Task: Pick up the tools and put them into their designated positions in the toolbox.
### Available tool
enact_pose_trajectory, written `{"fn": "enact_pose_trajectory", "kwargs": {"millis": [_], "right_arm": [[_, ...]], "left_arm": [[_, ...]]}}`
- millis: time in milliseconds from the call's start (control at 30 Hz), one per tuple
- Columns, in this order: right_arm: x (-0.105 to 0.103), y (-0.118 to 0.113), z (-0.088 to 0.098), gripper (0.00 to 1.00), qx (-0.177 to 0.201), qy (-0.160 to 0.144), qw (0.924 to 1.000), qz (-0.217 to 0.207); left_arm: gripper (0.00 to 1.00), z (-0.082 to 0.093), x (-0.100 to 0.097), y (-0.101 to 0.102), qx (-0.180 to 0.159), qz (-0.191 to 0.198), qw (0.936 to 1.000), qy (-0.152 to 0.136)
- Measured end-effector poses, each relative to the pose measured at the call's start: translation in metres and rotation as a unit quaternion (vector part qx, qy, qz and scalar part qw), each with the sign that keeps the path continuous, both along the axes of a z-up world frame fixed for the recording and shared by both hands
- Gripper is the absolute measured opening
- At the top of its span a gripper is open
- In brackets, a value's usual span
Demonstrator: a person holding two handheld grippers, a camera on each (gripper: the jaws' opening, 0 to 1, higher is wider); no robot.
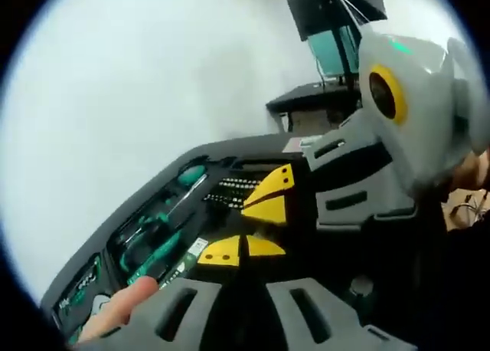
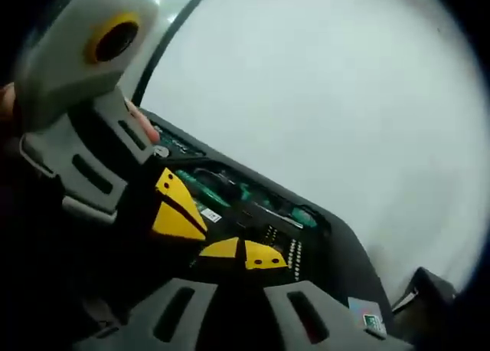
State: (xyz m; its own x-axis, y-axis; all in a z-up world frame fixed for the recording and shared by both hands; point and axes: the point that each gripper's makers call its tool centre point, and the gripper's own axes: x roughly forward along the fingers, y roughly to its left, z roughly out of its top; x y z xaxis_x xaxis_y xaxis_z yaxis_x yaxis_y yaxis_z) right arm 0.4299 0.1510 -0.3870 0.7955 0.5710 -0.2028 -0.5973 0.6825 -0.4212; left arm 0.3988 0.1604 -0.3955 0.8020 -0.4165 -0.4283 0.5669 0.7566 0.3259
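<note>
Both grippers hang close over the open black plastic toolbox (image 1: 153,213), which lies on a pale white bench (image 1: 115,83). In the left gripper view, the left gripper (image 1: 241,249), grey-bodied with yellow tips, has its two tips almost touching, only a thin dark slit between them, and nothing shows between them. It sits just above the tray of the toolbox, beside the compartment holding the green-handled screwdrivers (image 1: 164,213), which lie in their moulded slots to the left of the tips. Beyond the tips lies a block of small dark bits (image 1: 230,190) set in rows. A fingertip (image 1: 122,305) of a person's hand rests at the near rim of the toolbox, by a green-labelled strip. The right gripper (image 1: 268,198) enters this view from the right, its yellow tips pressed near together and tilted over the same bit block, touching or nearly touching the tray; which, I cannot tell.

In the right gripper view, the right gripper (image 2: 241,253) shows its yellow tips close, a narrow gap between them, gripping nothing visible, just above the bit rows (image 2: 287,247). The left gripper (image 2: 178,205) comes in from the left, its tips closed together, pointing down at the tray beside a green tool (image 2: 222,190) lying lengthwise in its slot. A dark monitor on a stand (image 1: 337,29) stands well beyond the toolbox
</note>
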Motion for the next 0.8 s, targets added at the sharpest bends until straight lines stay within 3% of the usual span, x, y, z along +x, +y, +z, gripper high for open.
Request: {"fn": "enact_pose_trajectory", "kwargs": {"millis": [133, 200, 233, 300, 400, 467, 533, 567, 633, 667, 700, 800], "right_arm": [[-0.001, 0.000, -0.003, 0.00, -0.024, -0.014, 0.9996, 0.007], [-0.002, 0.000, -0.003, 0.00, -0.023, -0.014, 0.9996, 0.003], [-0.001, -0.001, -0.003, 0.00, -0.016, 0.000, 0.9999, 0.004], [0.001, -0.002, -0.004, 0.00, 0.007, 0.024, 0.9997, 0.008], [0.001, -0.002, -0.001, 0.00, 0.006, 0.013, 0.9998, 0.010], [0.001, -0.003, 0.001, 0.00, 0.018, 0.005, 0.9998, 0.013], [0.003, -0.007, 0.004, 0.00, 0.001, -0.005, 1.0000, 0.007], [0.004, -0.009, 0.006, 0.00, -0.008, -0.016, 0.9998, 0.006], [0.006, -0.008, 0.006, 0.00, -0.004, -0.014, 0.9999, -0.004], [0.006, -0.006, 0.006, 0.00, -0.001, -0.016, 0.9999, -0.002], [0.006, -0.005, 0.006, 0.00, -0.003, -0.017, 0.9999, -0.003], [0.004, -0.006, 0.007, 0.00, -0.006, -0.020, 0.9997, -0.007]], "left_arm": [[0.00, -0.003, 0.001, -0.007, -0.003, -0.018, 0.9998, 0.005], [0.00, -0.006, 0.001, -0.011, 0.010, -0.029, 0.9994, -0.013], [0.00, -0.006, 0.002, -0.009, 0.011, -0.028, 0.9994, -0.017], [0.00, -0.003, 0.003, -0.008, -0.018, -0.019, 0.9995, -0.017], [0.00, -0.001, 0.004, -0.006, -0.005, -0.014, 0.9996, -0.025], [0.00, 0.002, 0.003, 0.006, -0.019, 0.011, 0.9998, 0.004], [0.01, 0.021, 0.009, 0.022, -0.050, 0.033, 0.9978, -0.030], [0.01, 0.021, 0.008, 0.024, -0.053, 0.034, 0.9978, -0.023], [0.01, 0.010, 0.008, 0.022, -0.040, 0.028, 0.9988, -0.008], [0.01, -0.003, 0.008, 0.024, 0.001, 0.026, 0.9996, 0.007], [0.01, 0.003, 0.011, 0.022, -0.003, 0.018, 0.9995, -0.024], [0.01, 0.003, 0.009, 0.015, -0.006, 0.022, 0.9996, -0.017]]}}
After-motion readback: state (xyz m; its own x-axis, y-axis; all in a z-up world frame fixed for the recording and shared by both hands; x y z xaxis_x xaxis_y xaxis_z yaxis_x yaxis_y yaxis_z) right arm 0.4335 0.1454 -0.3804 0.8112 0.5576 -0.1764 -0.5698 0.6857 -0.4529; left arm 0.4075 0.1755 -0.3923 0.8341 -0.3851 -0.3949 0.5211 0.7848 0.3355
